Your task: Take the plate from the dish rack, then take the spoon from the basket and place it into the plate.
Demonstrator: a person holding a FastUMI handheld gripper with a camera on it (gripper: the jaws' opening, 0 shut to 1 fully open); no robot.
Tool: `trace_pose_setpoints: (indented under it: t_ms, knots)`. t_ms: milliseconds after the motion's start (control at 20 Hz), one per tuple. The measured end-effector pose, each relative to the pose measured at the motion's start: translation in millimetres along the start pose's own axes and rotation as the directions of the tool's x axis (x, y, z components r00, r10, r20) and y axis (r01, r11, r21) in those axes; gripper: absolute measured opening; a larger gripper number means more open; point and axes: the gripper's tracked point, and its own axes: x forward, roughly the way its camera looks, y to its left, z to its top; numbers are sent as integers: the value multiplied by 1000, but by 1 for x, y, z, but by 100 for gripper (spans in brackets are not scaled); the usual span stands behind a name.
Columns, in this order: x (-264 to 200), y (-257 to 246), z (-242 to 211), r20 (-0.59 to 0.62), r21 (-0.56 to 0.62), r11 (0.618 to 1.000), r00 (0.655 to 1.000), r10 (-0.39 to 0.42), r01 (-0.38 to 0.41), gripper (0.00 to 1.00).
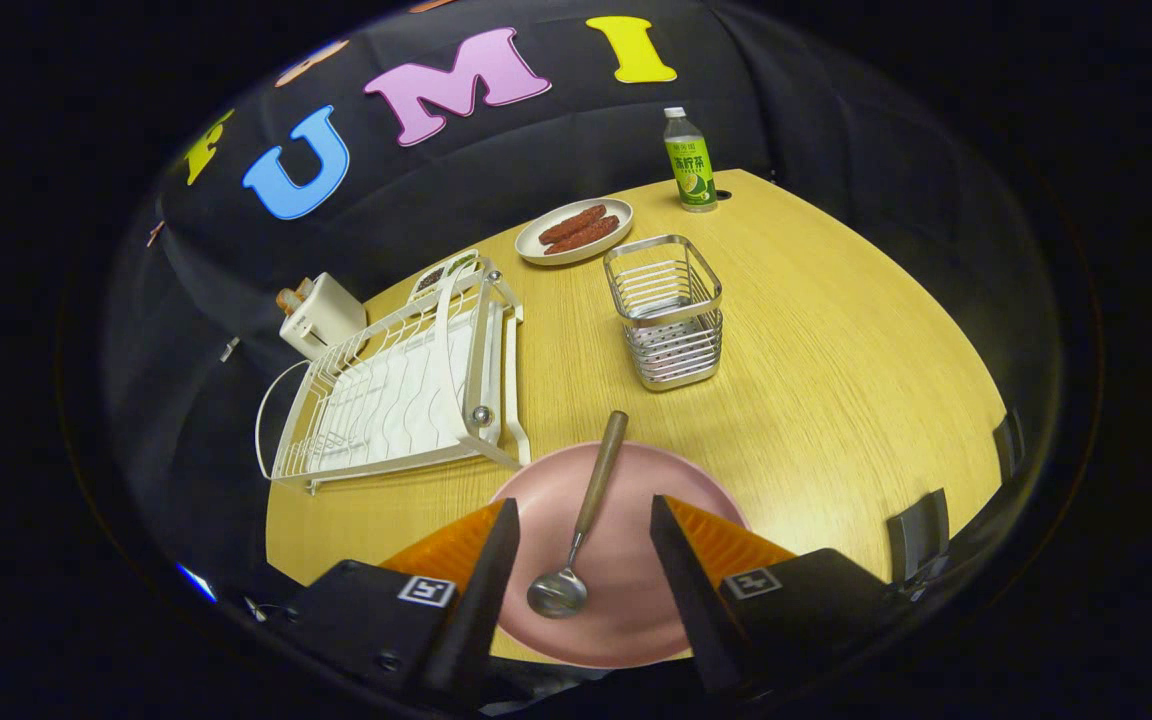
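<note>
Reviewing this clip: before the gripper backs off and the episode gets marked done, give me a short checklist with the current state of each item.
1. Plate out of the dish rack, flat on the table: ok.
2. Spoon on the plate, bowl resting inside, wooden handle reaching past the far rim: ok.
3. Basket upright and holding no spoon: ok.
4. Gripper fingers open, either side of the spoon, not pressing it: ok.
5. Spoon stable once left alone: cannot tell.
</note>
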Motion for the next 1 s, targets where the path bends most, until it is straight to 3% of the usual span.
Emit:
trace_pose_setpoints:
  t_ms: [100,400,700,1000]
  knots:
    - [-6,-1,8,34,-43,999,999,-9,10,100]
    - [-48,12,66,247,-161,986,969,-2,43,99]
    - [-114,46,144,516,-221,973,855,55,71,98]
    - [-174,67,193,658,-243,966,747,96,90,98]
